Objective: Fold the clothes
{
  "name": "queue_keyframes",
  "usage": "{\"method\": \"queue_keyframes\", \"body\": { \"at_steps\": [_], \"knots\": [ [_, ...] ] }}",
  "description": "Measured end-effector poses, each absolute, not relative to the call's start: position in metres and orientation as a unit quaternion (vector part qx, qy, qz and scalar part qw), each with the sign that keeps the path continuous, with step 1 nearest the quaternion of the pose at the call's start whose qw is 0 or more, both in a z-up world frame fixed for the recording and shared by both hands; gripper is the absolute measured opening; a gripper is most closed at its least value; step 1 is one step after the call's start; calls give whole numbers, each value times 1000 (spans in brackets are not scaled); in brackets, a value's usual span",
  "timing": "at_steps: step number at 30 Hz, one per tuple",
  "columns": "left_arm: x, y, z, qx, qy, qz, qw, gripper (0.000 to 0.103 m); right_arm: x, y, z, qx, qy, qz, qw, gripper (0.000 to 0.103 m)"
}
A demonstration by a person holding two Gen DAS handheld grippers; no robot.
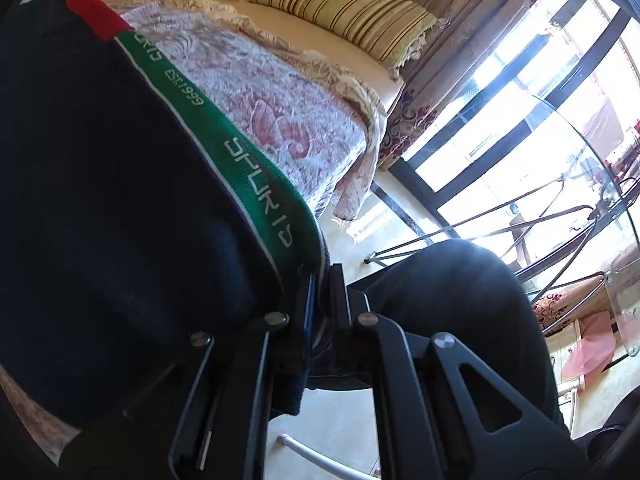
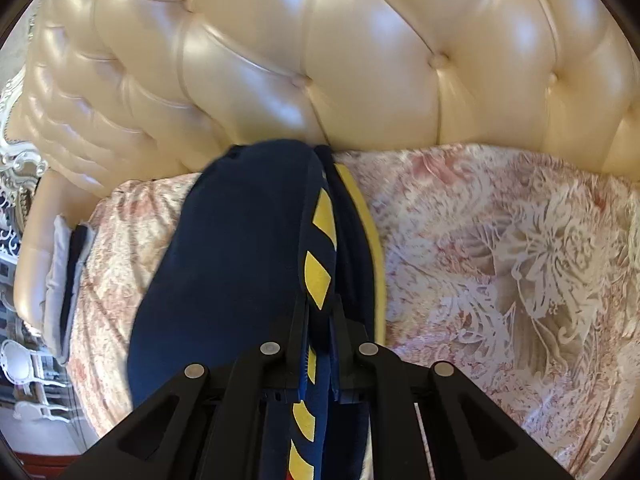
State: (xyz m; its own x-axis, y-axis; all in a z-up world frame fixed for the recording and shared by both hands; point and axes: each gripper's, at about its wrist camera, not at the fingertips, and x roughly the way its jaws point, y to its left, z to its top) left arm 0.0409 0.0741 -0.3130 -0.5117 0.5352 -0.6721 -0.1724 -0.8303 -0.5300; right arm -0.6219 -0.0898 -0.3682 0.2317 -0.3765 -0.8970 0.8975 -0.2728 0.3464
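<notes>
A navy garment (image 1: 120,200) with a green lettered band and a red patch hangs from my left gripper (image 1: 325,280), which is shut on its edge. The cloth fills the left half of the left wrist view and drapes over a pink floral sofa cover (image 1: 260,92). In the right wrist view the same navy garment (image 2: 232,260), here with yellow stripes, is pinched in my right gripper (image 2: 320,312), which is shut on it above the floral cover (image 2: 500,260). The cloth hides both pairs of fingertips in part.
A cream tufted sofa back (image 2: 320,60) rises behind the seat. A striped cushion (image 1: 344,8) lies at the sofa's far end. A person's dark-trousered knee (image 1: 460,280), a round glass table (image 1: 592,200) and a window sit to the right. Folded grey cloth (image 2: 64,272) rests on the sofa arm.
</notes>
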Motion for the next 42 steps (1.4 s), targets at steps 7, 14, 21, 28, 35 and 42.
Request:
{"method": "queue_keyframes", "body": {
  "at_steps": [7,14,21,28,35,42],
  "knots": [
    [34,80,-318,-452,-203,844,206,8,-628,-82,-398,562,229,-576,548,9],
    [34,87,-306,-445,-188,852,205,8,-618,-79,-382,519,248,-603,552,9],
    [33,87,-308,-447,-192,850,202,8,-641,-67,-372,510,218,-645,526,9],
    [41,88,-300,-430,-216,848,223,72,-647,-40,-350,498,210,-653,530,12],
    [116,72,-276,-420,-195,852,245,77,-621,74,-251,431,160,-720,520,18],
    [183,-7,-326,-429,-328,824,170,70,-543,247,-174,389,65,-782,483,70]
  ]
}}
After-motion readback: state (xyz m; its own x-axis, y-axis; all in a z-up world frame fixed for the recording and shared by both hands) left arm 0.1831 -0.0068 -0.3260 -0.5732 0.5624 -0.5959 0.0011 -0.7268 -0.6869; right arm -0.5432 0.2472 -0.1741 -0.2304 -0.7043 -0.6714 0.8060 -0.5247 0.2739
